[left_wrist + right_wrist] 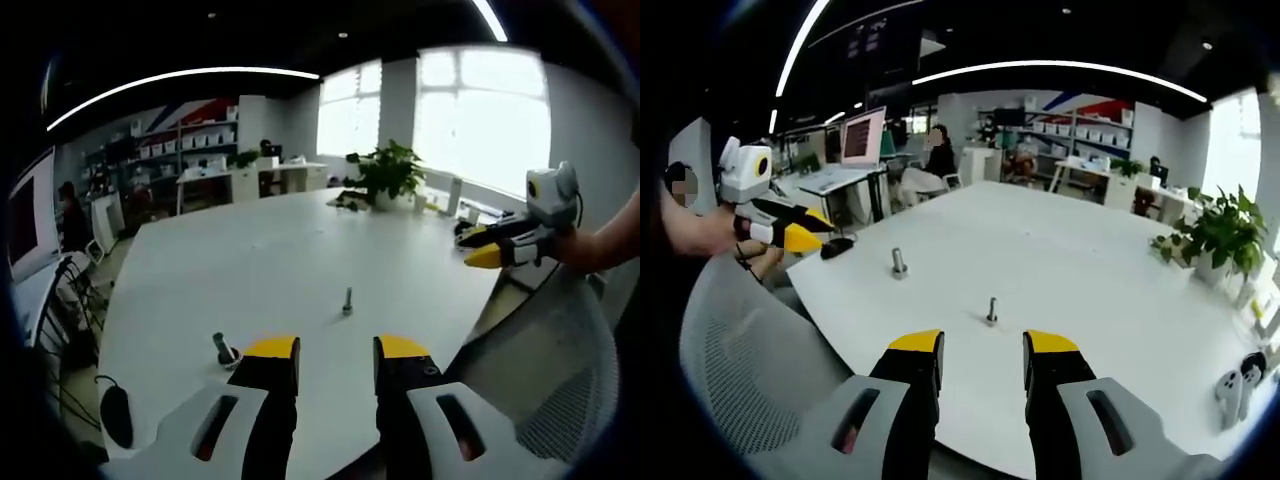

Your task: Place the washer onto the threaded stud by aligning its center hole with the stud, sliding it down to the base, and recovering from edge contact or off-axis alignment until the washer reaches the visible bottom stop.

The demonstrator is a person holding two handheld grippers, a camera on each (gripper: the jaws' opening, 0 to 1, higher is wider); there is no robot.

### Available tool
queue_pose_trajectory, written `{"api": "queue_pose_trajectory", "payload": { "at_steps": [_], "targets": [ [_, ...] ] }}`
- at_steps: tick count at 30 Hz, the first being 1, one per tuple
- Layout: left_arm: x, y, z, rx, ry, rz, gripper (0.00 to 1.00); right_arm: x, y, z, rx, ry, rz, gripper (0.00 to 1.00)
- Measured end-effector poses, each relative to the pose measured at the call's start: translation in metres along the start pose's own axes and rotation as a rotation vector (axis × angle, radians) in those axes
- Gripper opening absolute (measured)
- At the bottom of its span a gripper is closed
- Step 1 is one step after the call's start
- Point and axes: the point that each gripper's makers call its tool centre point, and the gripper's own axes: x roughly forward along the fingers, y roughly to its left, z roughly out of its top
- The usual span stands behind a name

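Both my grippers, left point(336, 347) and right point(984, 342), hang released (nothing held) short of the stud point(992, 311).

- My white table point(260, 260) runs wide and pale toward the windows point(480, 115) at the far end.
- A potted plant point(388, 172) stands at the far edge of the table, near the windows; from my other side I see it on the right point(1220, 235).
- A black mouse point(837, 246) lies near the table's left edge in the right gripper view.
- A grey mesh chair back point(735, 350) sits just beside the near edge of the table.
- A person point(930, 160) sits at a desk with a monitor point(862, 135) beyond the table.
- Shelves with white boxes point(185, 140) line the far wall.
- Two white controllers point(1238, 385) rest at the table's right edge.
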Motion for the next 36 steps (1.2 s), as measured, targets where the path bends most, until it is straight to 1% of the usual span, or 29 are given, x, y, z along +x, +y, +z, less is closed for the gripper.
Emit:
{"api": "queue_pose_trajectory", "payload": {
  "at_steps": [2,5,8,13,16,23,29,31,36],
  "targets": [
    [0.0,-0.002,0.002,0.008,-0.006,-0.009,0.28,-0.001,-0.001,0.002,-0.002,-0.008,-0.005,0.34],
    [0.003,-0.004,-0.002,0.008,0.013,-0.021,0.28,-0.001,-0.002,0.001,0.002,-0.003,-0.01,0.34],
    [0.003,-0.005,-0.002,0.012,0.019,-0.026,0.28,-0.001,-0.003,0.003,0.002,-0.013,-0.011,0.34],
    [0.003,-0.005,-0.004,0.009,0.027,-0.018,0.28,-0.001,-0.004,0.001,0.006,-0.006,-0.009,0.34],
    [0.004,-0.004,-0.006,0.014,0.035,-0.014,0.28,0.0,-0.004,0.002,0.009,-0.01,-0.007,0.34],
    [0.004,-0.006,-0.009,0.008,0.048,-0.018,0.28,-0.001,-0.003,0.0,0.006,-0.002,-0.003,0.34],
    [0.007,-0.009,-0.011,0.014,0.066,-0.027,0.28,-0.003,-0.008,0.001,0.024,-0.021,-0.01,0.34],
    [0.008,-0.009,-0.014,0.019,0.078,-0.02,0.28,-0.003,-0.007,0.002,0.023,-0.028,-0.012,0.34],
    [0.008,-0.006,-0.013,0.015,0.079,-0.013,0.28,-0.004,-0.005,0.004,0.022,-0.034,-0.004,0.34]
  ]
}}
